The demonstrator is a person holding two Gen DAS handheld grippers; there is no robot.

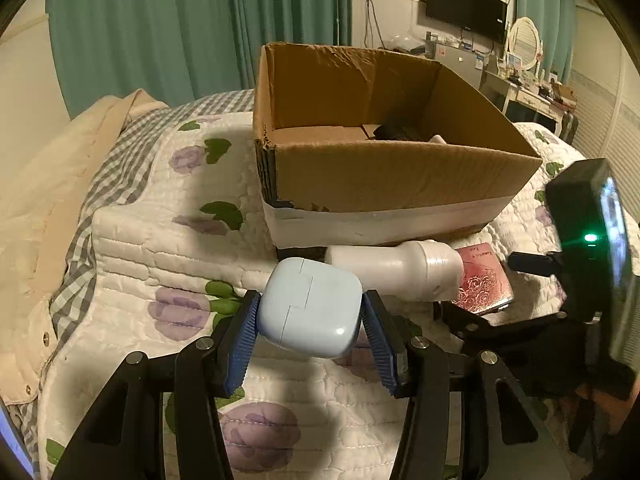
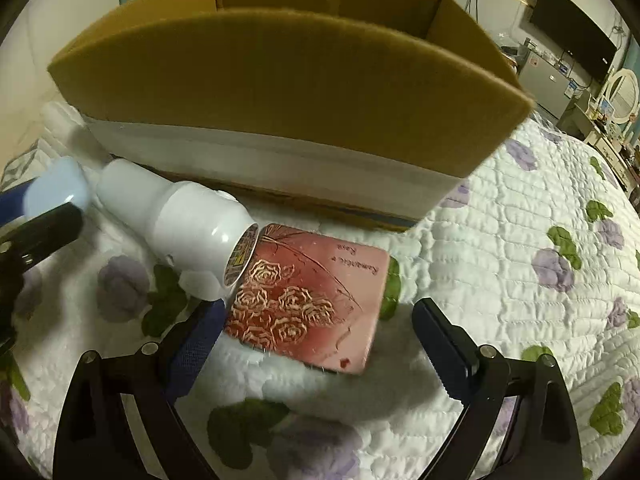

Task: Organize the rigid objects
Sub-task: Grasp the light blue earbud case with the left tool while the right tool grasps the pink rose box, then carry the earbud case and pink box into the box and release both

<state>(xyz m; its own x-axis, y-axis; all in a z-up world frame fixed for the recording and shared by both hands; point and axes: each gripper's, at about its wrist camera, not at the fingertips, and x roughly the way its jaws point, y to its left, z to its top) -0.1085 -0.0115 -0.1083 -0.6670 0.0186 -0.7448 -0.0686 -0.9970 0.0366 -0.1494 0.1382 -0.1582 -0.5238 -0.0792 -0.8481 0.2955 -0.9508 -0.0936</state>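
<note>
The left gripper (image 1: 310,318) pinches the pale blue case (image 1: 308,306) above the quilt (image 1: 132,248), the cardboard box (image 1: 400,184) and white bottle (image 1: 394,266) blocking twelve o'clock, while the right gripper (image 2: 316,334), jaws spread, flanks the pink notebook (image 2: 320,304).

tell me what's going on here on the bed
A person is tidying loose items into a cardboard box on a quilted bed. The left gripper is shut on a pale blue case. The right gripper is open around a pink rose-patterned tin. A white bottle lies beside it.
</note>
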